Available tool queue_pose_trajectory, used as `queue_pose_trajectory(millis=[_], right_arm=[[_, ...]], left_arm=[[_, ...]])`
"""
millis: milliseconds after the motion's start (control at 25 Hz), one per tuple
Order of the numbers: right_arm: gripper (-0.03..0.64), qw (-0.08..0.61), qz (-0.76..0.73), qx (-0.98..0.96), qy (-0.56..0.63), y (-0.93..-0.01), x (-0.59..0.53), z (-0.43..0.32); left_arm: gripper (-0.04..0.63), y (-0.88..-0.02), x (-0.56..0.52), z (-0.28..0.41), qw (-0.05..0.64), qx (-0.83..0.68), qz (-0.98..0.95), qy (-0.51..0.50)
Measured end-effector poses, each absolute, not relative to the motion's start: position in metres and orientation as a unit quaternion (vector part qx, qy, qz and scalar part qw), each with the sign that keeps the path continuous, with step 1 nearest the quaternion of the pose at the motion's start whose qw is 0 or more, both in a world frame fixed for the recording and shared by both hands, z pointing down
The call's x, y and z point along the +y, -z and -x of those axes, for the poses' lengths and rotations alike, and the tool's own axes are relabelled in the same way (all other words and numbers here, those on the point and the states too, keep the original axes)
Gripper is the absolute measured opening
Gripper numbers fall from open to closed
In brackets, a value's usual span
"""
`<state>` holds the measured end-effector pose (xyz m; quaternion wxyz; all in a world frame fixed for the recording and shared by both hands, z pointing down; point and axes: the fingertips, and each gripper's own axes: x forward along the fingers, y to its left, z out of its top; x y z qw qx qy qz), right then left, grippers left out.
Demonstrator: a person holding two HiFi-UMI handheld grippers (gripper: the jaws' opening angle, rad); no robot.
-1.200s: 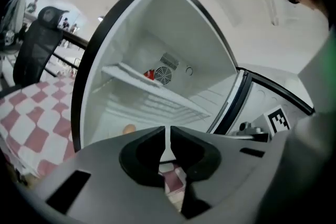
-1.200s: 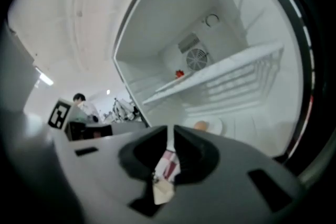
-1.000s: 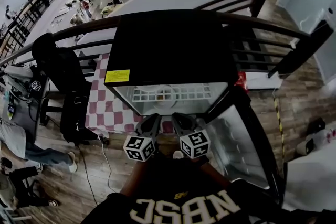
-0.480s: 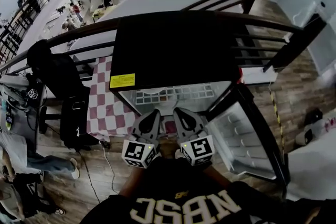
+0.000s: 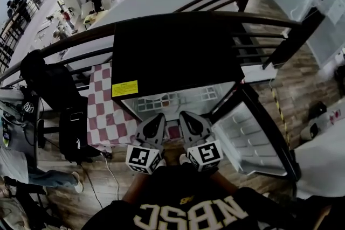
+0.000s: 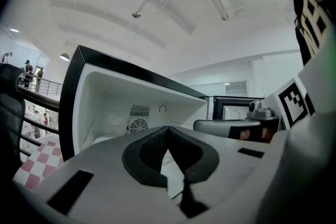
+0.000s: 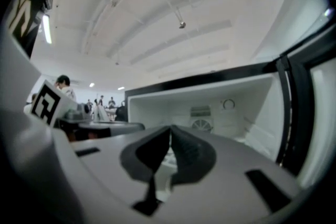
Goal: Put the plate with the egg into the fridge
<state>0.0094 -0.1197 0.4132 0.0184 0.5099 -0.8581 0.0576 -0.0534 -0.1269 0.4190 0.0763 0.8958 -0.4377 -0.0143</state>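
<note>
Before the open black compact fridge (image 5: 172,56), the left gripper (image 5: 157,117) and the right gripper (image 5: 186,115) hover side by side. Both point level into the cavity, each with its dark pads pressed together and nothing between them. Inside, on the white wire shelf (image 5: 202,95), what looks like the white plate with the egg (image 5: 163,100) shows as a pale round shape, but the egg itself is too small to make out. In both gripper views the jaws hide that part of the shelf. The white-lined fridge door (image 5: 253,140) stands swung wide to the right. By this the placing seems done, and only shutting the door may remain. That would call for the right gripper to reach behind the door's outer edge and push it round, with the left gripper kept out of the closing gap.
</note>
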Motion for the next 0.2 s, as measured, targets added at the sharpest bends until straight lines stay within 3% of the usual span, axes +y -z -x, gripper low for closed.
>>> queue_pose_trajectory(millis=[200], right_arm=[[0.023, 0.031, -0.514, -0.850, -0.116, -0.449, -0.125, -0.008]], left_arm=[[0.021, -0.437, -0.125, 0.054, 0.096, -0.424, -0.901, 0.001]])
